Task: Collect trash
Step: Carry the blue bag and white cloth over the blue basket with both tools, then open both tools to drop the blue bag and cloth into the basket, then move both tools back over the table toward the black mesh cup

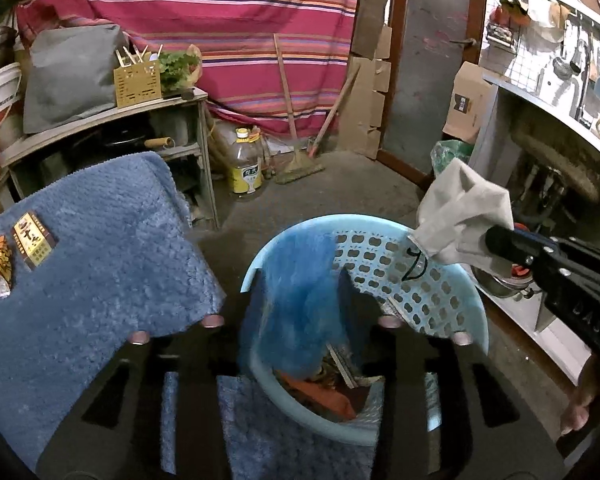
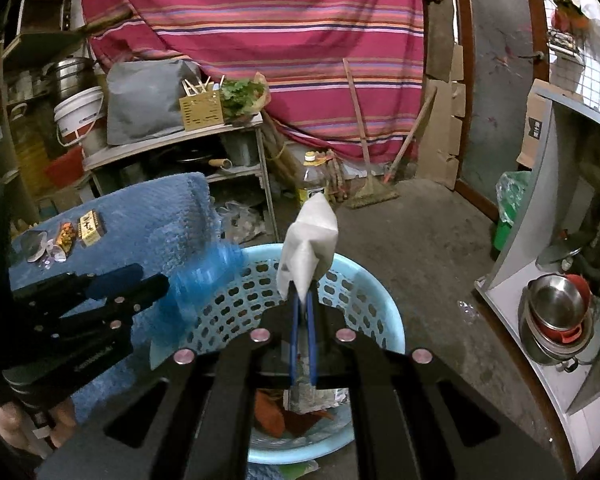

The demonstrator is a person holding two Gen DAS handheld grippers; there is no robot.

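While the right gripper [image 2: 303, 292] pinches a crumpled white tissue [image 2: 310, 240] above the blue basket [image 2: 384, 320], the left gripper [image 1: 300, 320] is spread open, with a blurry blue thing [image 1: 300, 292], too smeared to name, between its fingers.

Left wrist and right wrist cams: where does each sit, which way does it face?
Left wrist: on the left gripper, looking forward and down into the blue basket; its jaws stand open; a blurred blue item between them; right gripper enters from the right with a white tissue.
Right wrist: on the right gripper, above the same basket, jaws shut on the tissue; left gripper and fingers at left.
Shared: basket, tissue, blue towel, striped cloth.
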